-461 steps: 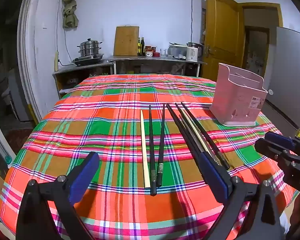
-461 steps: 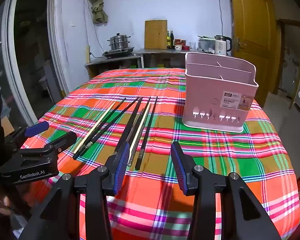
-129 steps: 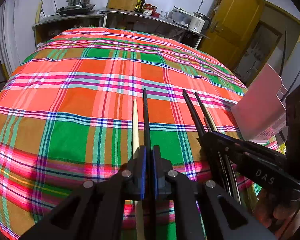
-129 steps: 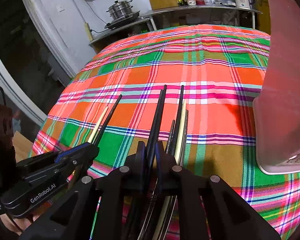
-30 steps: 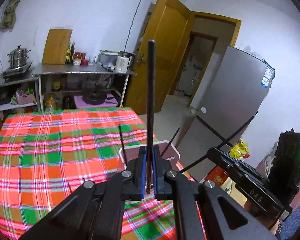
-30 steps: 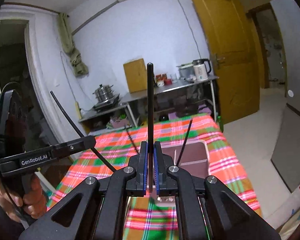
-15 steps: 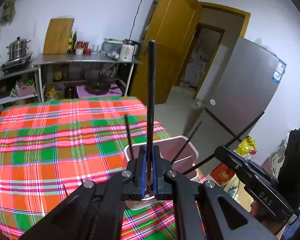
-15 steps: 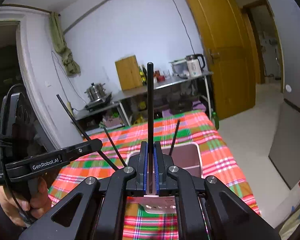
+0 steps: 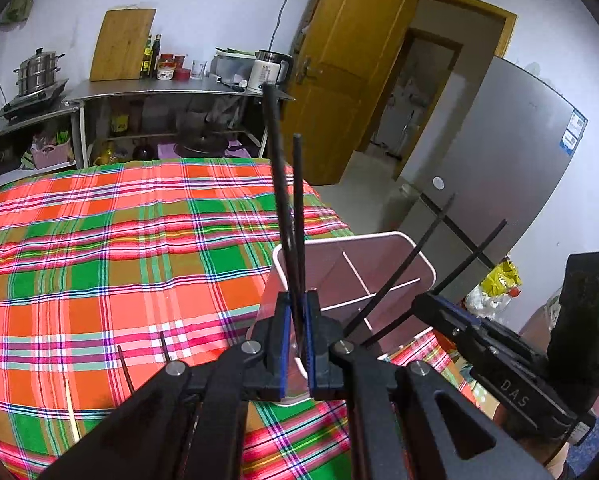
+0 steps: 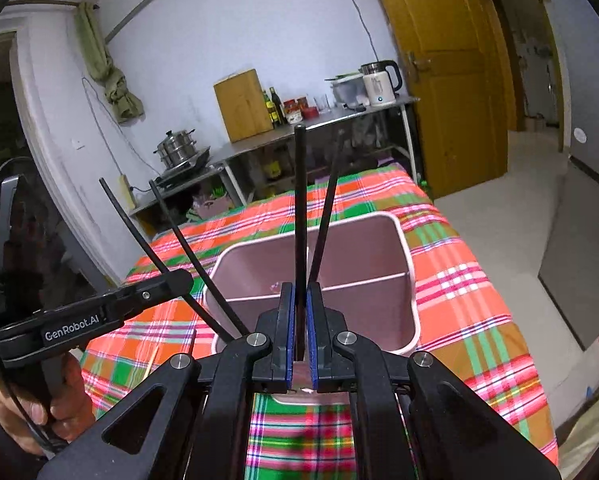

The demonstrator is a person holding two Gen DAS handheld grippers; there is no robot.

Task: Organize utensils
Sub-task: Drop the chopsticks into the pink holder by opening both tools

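Both grippers were up above the pink utensil basket [image 10: 379, 256], which sat on the plaid tablecloth [image 9: 99, 248] near the table's right edge. The left gripper [image 9: 295, 336] had its blue pads pinched narrow around a pair of black chopsticks [image 9: 283, 184], and those stuck straight up out of the jaws, one a bit taller and leaning slightly left of the other. Seen from the right wrist cam, that same left gripper [image 10: 171, 284] came in from the left side with its pair [image 10: 171, 236] angled up and left, right at the basket's near-left corner.

The right gripper [image 10: 297, 328] was likewise clamped tight on its own black chopsticks [image 10: 301, 200], one upright and the second splaying off to the right. It hung over the near rim of the basket, and you could see the dividers splitting the inside into compartments. From the left cam the right gripper [image 9: 439, 308] sat to the right of the basket with its sticks [image 9: 431, 264] fanned out across the opening.

A few loose chopsticks [image 9: 123, 368] were lying on the cloth to the near left. Couldn't tell whether any stick tips actually reached inside the basket, since the gripper bodies blocked that part.
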